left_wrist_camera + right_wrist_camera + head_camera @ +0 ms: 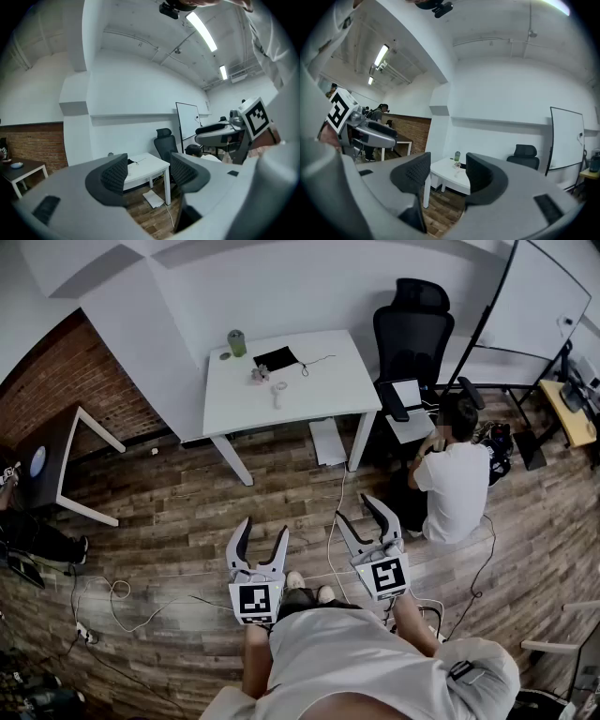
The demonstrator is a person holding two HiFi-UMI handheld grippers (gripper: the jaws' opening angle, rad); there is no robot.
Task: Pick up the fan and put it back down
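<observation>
Likely the small white fan [278, 394] on the table [323, 381] is weighing little, suiting a handle pinch; the left gripper [264, 527] and right gripper [354, 508] are hanging part-open, empty.

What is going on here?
A person stands on the wooden floor holding a tool in each hand. The left tool and right tool are both open and empty. The small white fan lies untouched on the white table ahead, well out of reach. Another person sits on the floor nearby.
</observation>
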